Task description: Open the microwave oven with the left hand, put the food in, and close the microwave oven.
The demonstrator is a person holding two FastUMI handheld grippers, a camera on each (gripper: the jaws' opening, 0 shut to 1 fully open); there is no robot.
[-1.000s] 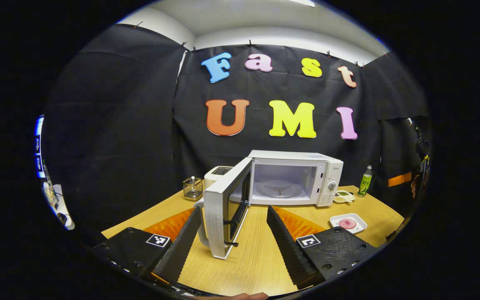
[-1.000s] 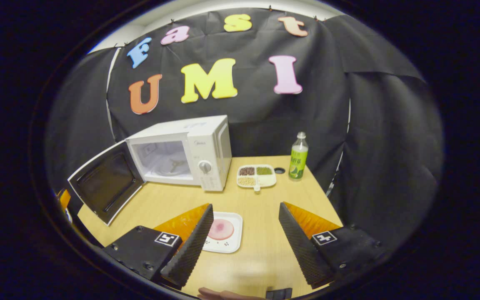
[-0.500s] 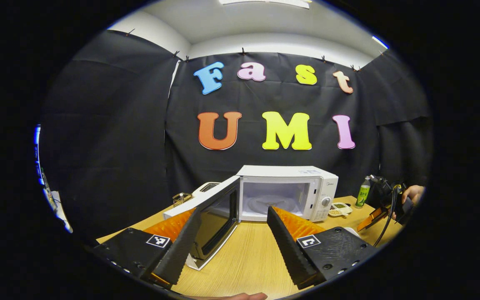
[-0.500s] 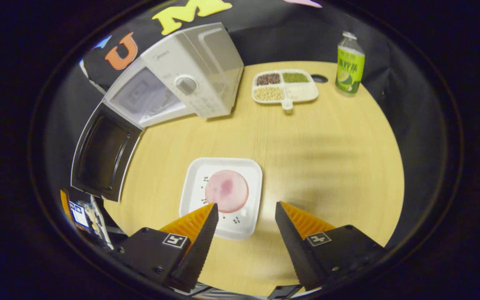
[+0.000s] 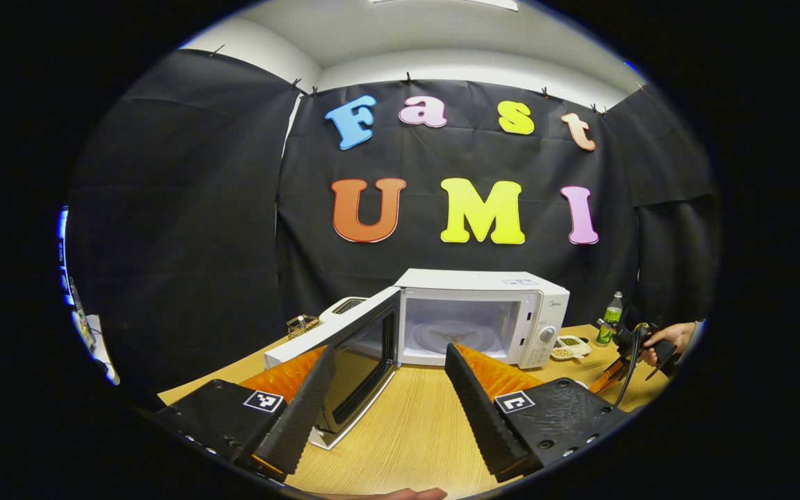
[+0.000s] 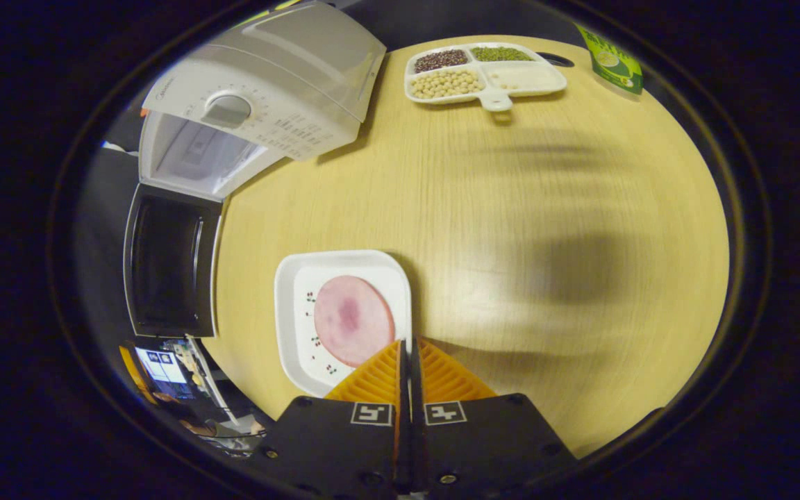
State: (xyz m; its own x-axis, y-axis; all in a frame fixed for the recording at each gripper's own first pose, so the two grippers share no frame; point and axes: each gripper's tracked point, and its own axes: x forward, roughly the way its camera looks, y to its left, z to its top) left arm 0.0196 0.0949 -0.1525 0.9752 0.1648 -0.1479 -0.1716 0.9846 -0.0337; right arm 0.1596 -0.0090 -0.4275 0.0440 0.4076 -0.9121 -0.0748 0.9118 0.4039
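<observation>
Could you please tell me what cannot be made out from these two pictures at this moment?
- Whether the right gripper pinches the plate rim: in the right gripper view its closed fingers cover the contact.
- The bottle: cut off by the right gripper view's edge.
- The plate in the left gripper view: hidden behind the left gripper.
- Markings around the microwave dial: too small.

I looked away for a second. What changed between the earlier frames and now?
The right gripper came down over the white plate and closed its fingers at the plate's right rim. The microwave door stayed open, the left gripper open, the food on its plate.
</observation>
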